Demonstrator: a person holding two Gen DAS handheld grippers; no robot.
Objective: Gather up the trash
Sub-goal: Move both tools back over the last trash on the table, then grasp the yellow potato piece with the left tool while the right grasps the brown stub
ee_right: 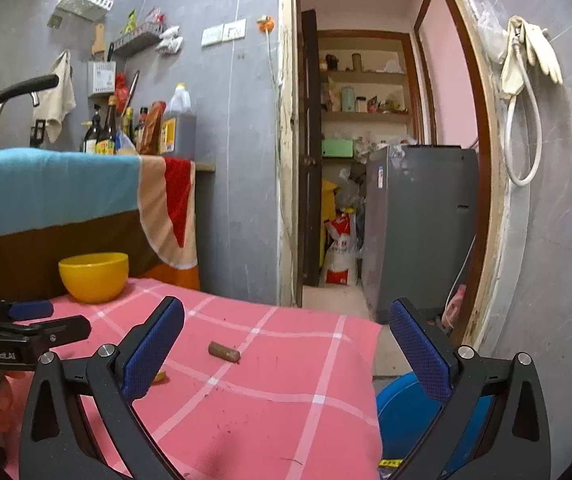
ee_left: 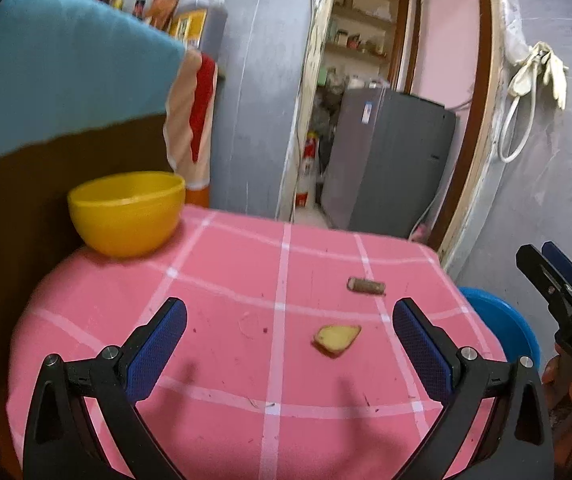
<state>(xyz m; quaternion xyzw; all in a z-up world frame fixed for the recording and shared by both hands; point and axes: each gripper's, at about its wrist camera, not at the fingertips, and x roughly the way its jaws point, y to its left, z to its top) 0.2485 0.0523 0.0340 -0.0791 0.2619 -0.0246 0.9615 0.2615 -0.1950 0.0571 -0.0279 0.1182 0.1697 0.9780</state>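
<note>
My left gripper (ee_left: 289,324) and right gripper (ee_right: 286,324) both gape wide, holding nothing. On the pink cloth (ee_left: 222,280) lie a brown stub (ee_left: 365,285) and what may be a peel scrap (ee_left: 336,340), near the yellow bowl (ee_left: 126,216).

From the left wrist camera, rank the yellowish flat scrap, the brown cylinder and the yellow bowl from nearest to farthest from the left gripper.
Ranked from the left gripper, whose jaws are open:
1. Yellowish flat scrap: just right of centre between the fingers, on the pink cloth.
2. Brown cylinder: beyond the scrap, slightly farther right.
3. Yellow bowl: far left corner of the table.
</note>
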